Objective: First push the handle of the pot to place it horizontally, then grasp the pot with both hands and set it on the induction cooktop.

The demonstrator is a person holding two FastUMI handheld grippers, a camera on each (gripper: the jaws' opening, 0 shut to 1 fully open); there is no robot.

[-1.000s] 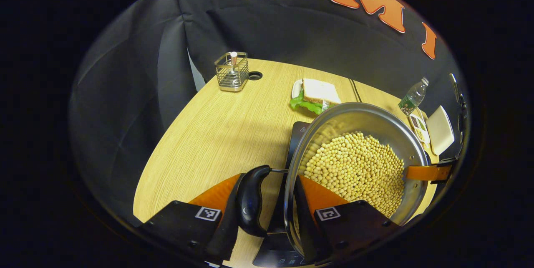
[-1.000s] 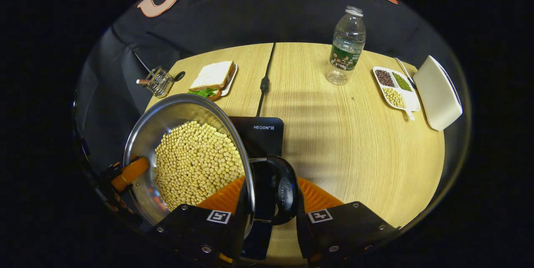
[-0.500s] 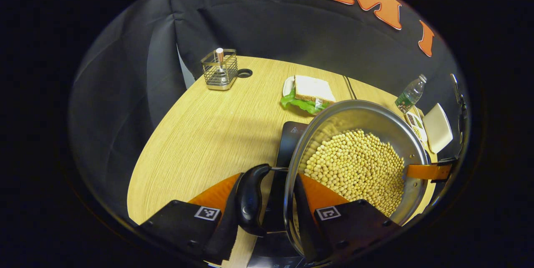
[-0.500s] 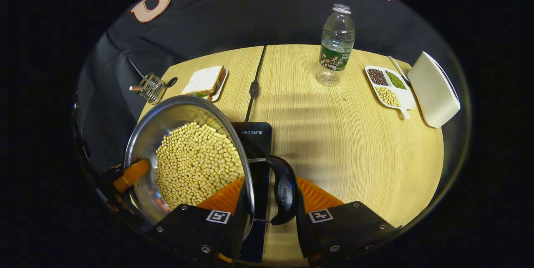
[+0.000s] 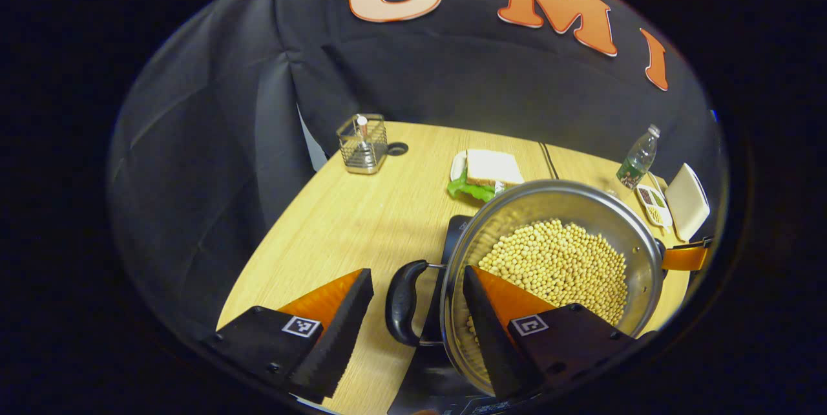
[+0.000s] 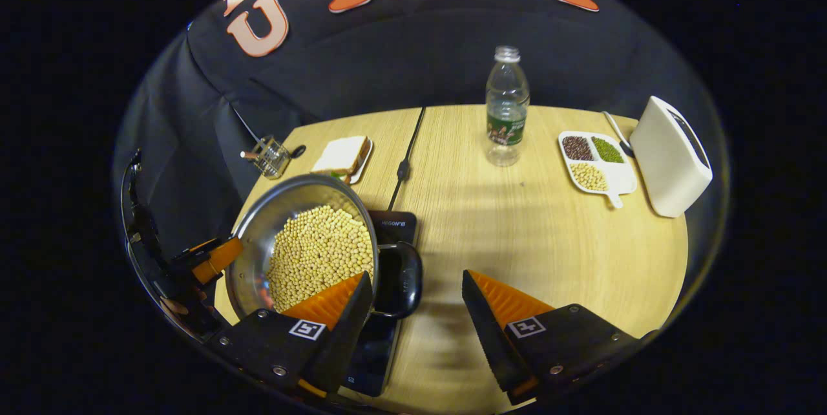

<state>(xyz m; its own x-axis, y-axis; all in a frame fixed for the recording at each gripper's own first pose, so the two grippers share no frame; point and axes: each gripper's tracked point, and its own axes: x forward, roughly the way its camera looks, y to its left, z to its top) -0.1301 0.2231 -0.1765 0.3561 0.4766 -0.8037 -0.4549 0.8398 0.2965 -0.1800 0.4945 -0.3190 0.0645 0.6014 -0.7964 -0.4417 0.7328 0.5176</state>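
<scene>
Steel pot (image 6: pixel 258 240) on cooktop (image 6: pixel 387 337), claws apart

Looked like a staged kitchen corner inside a recording booth: black cloth wall (image 6: pixel 400 72) behind a wooden table (image 6: pixel 530 240), set with induction cooktop (image 6: pixel 394 234), sandwich (image 6: pixel 342 155), water bottle (image 6: pixel 506 108), divided bean dish (image 6: pixel 591 163) and wire utensil holder (image 5: pixel 363 142).
</scene>
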